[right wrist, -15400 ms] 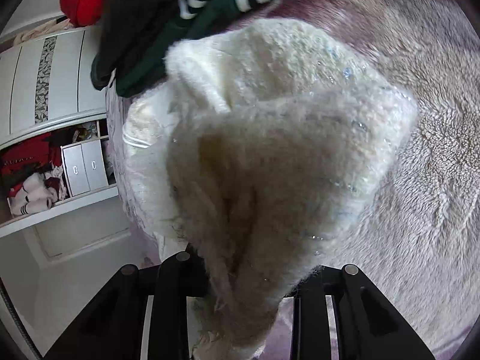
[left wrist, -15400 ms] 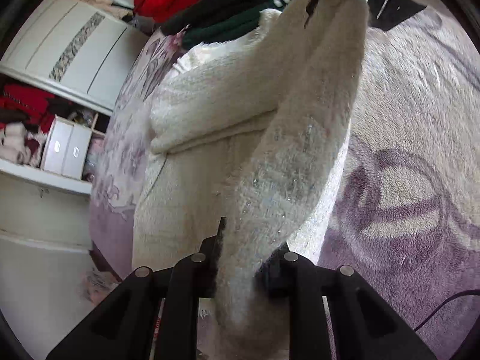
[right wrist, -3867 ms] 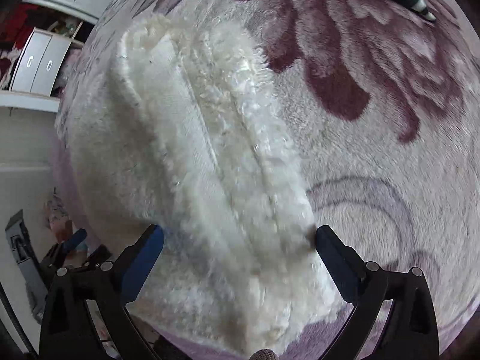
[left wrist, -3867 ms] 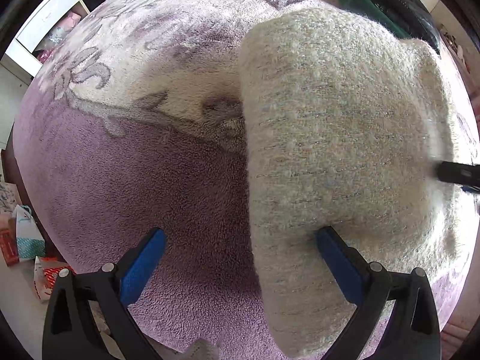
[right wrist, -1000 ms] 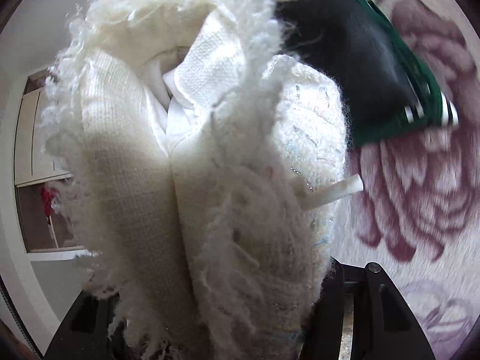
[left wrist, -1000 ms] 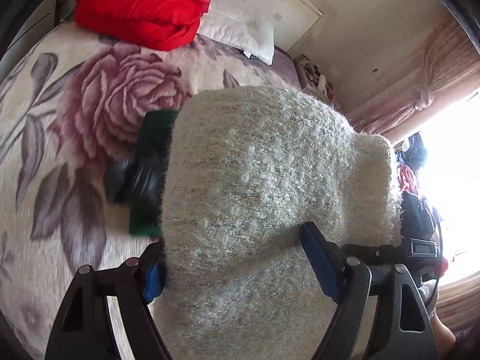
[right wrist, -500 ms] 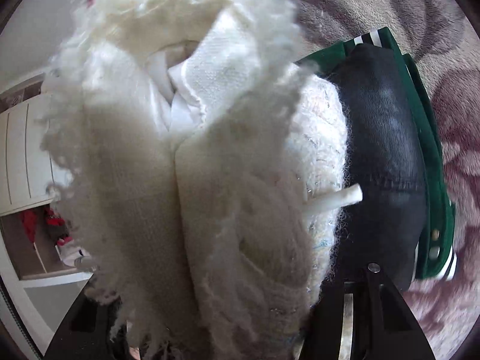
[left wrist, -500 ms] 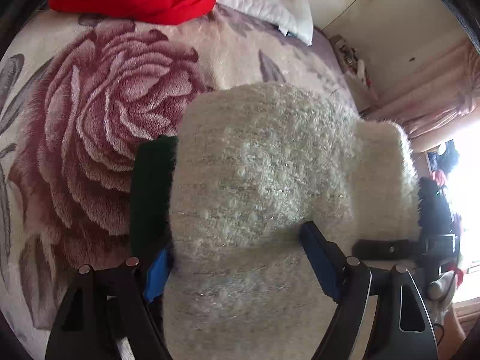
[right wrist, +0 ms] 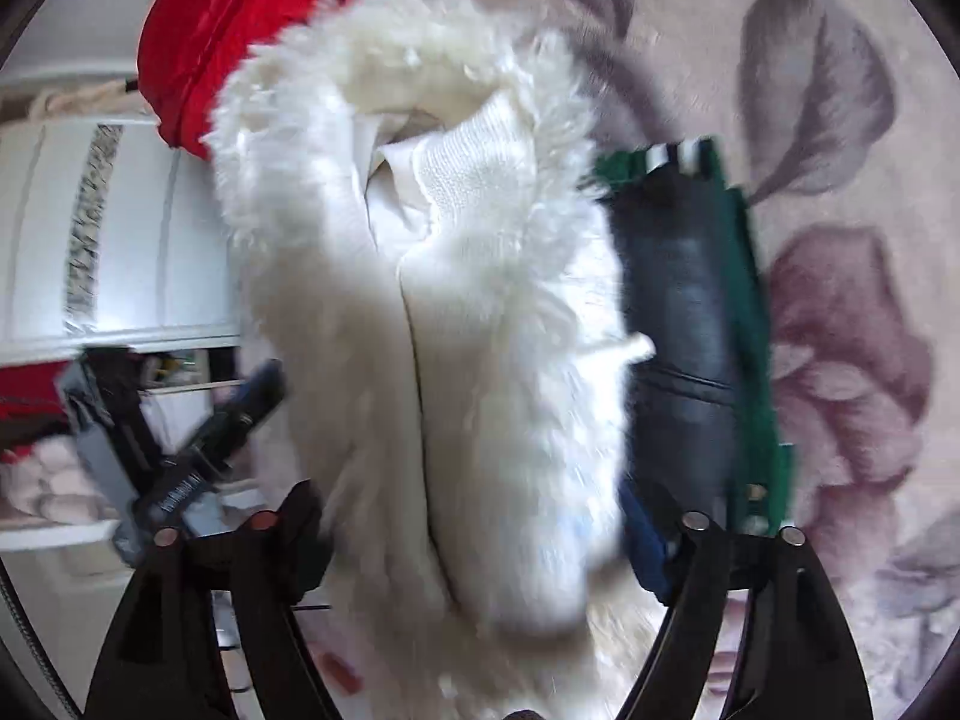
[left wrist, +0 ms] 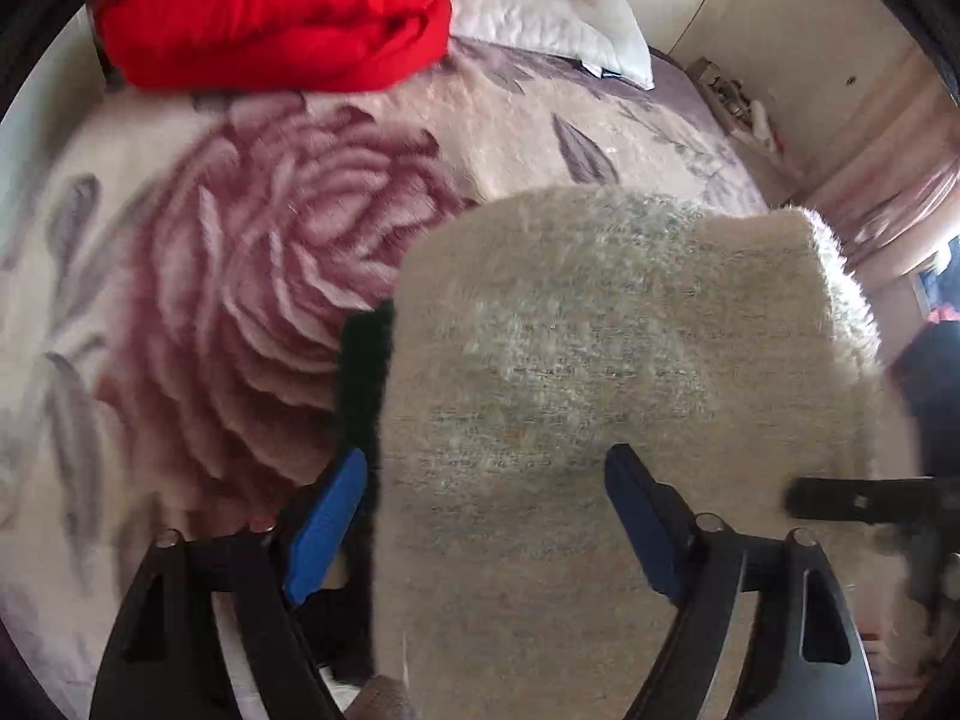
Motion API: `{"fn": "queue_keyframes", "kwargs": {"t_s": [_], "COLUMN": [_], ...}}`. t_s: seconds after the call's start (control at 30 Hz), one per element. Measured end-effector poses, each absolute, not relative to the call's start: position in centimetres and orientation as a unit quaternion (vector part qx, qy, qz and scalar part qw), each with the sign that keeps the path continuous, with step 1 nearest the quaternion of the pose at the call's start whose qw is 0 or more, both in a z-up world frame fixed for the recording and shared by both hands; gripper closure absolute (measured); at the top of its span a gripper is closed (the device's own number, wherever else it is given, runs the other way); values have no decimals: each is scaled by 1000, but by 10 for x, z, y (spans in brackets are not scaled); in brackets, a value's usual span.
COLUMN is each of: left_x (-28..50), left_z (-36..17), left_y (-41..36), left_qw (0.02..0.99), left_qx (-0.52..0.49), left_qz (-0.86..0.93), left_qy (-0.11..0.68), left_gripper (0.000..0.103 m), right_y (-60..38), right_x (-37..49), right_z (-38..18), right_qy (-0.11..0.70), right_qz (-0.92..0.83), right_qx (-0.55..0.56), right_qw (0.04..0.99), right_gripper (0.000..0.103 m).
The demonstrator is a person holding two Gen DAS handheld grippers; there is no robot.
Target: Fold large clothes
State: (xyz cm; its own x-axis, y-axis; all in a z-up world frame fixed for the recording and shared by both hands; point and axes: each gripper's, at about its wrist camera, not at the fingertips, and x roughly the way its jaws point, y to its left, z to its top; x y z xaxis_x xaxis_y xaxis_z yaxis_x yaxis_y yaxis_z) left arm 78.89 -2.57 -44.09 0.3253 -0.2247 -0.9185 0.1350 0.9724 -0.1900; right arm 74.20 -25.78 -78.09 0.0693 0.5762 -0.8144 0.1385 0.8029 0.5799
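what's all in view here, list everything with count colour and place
folded fuzzy garment: 1, cream-white, on the dark stack, between both grippers' fingers
black garment: 1, under the cream one
green garment: 1, white-striped trim, bottom of stack
red bundle: 1, far end of bed
pillow: 1, white, beside the red bundle
blanket: 1, cream with rose print, covering bed
cabinet: 1, white, beside bed
left gripper: black, blue pads, just opening
right gripper: black, just opening
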Motion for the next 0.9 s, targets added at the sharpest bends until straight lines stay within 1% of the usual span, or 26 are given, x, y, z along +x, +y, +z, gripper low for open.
{"fn": "queue_keyframes", "kwargs": {"t_s": [0.07, 0.13, 0.2, 0.23, 0.33, 0.4, 0.6, 0.63, 0.8, 0.9], "left_x": [781, 772, 759, 751, 727, 709, 660, 650, 606, 573], "left_z": [-434, -428, -420, -414, -403, -395, -363, -354, -309, -274], "left_y": [-30, -34, -37, -37, -38, -40, -41, -41, -45, -46], "left_qw": [824, 830, 839, 843, 855, 863, 875, 877, 885, 891], "left_qx": [-16, 3, 16, 21, 28, 35, 29, 22, 16, 14], "left_qz": [-96, -85, -70, -62, -43, -33, -25, -30, -33, -35], "left_qy": [559, 551, 540, 533, 516, 503, 483, 480, 465, 453], "left_gripper": [11, 11, 11, 11, 9, 3, 1, 1, 1, 1], "right_y": [-254, -252, -245, -241, -225, -215, -209, -212, -204, -201], "right_x": [725, 707, 687, 676, 643, 622, 573, 567, 517, 483], "right_z": [-767, -746, -731, -723, -704, -691, -647, -629, -579, -544], "right_qy": [652, 632, 618, 609, 582, 567, 533, 530, 514, 502], "right_qz": [134, 90, 38, 13, -59, -86, -139, -144, -151, -153], "right_qx": [242, 208, 155, 127, 34, -3, -31, -29, -20, -16], "right_qw": [706, 741, 770, 783, 810, 819, 834, 835, 844, 851], "right_gripper": [21, 11, 8, 3, 2, 2, 1, 1, 1, 1]}}
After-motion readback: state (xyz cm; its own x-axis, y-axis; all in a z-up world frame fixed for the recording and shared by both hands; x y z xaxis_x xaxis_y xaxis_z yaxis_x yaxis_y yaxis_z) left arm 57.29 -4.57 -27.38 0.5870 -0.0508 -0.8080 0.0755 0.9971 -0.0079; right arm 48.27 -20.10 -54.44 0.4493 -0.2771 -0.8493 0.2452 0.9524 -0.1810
